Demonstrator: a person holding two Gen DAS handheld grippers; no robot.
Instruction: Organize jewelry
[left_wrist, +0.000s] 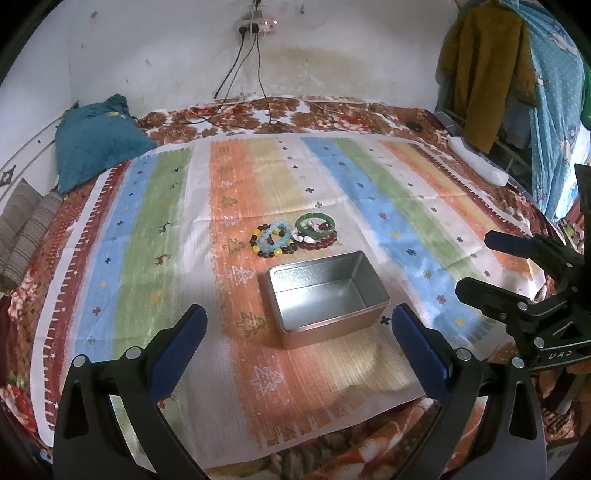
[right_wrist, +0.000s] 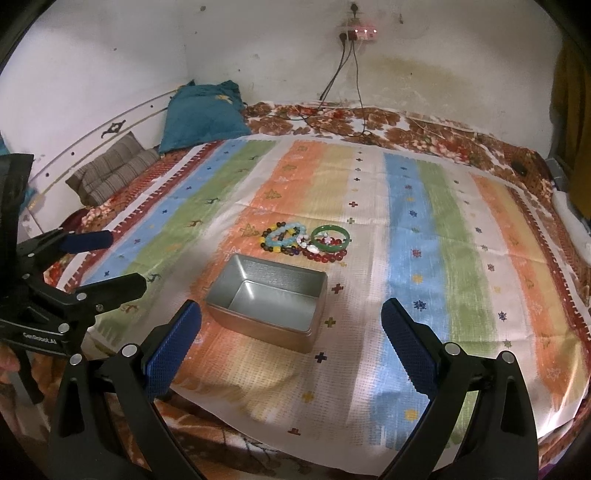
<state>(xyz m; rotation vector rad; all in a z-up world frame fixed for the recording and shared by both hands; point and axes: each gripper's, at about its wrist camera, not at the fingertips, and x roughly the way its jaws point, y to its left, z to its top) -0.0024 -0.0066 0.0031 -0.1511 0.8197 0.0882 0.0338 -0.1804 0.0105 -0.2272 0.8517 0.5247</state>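
Both grippers, left (left_wrist: 299, 332) and right (right_wrist: 291, 328), are hovering released; bracelets (left_wrist: 293, 238) are lying mid-frame just above the tin (left_wrist: 327, 295).

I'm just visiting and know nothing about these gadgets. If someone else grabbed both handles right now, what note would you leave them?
Left gripper: open, holding nothing, raised in front of the tin.
Right gripper: open, holding nothing, also in front of the tin.
Metal tin: lid off, nothing inside, on the striped cloth.
Jewelry: a pile just beyond the tin, with a green bangle, dark red bead bracelet, light blue bead bracelet and a dark-and-yellow bead bracelet, overlapping one another.
Done: nothing is in the tin yet.
Left: probably move each piece into the tin, one at a time.
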